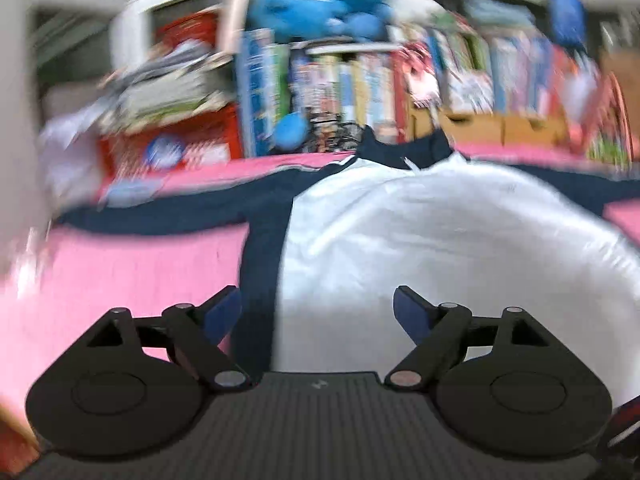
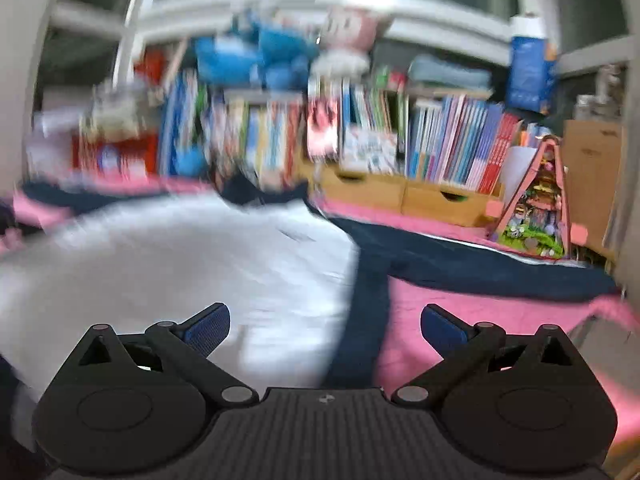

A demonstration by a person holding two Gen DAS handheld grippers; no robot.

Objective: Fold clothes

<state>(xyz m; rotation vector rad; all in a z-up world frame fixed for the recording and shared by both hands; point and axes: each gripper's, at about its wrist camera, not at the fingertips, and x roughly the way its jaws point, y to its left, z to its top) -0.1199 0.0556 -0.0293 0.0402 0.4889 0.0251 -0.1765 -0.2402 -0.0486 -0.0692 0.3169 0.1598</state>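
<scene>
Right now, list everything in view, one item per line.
jacket: one, white body with navy sleeves and collar, spread flat on the cover.
pink cover: one, pink, under the jacket.
books: many, mixed colours, upright in a row behind the cover.
wooden drawers: two seen, light wood, below the books.
blue plush toy: one, blue, on top of the books.
toy house: one, pink frame, far right on the cover.
left gripper: one, black with blue pads, open, empty.
right gripper: one, black with blue pads, open, empty.
</scene>
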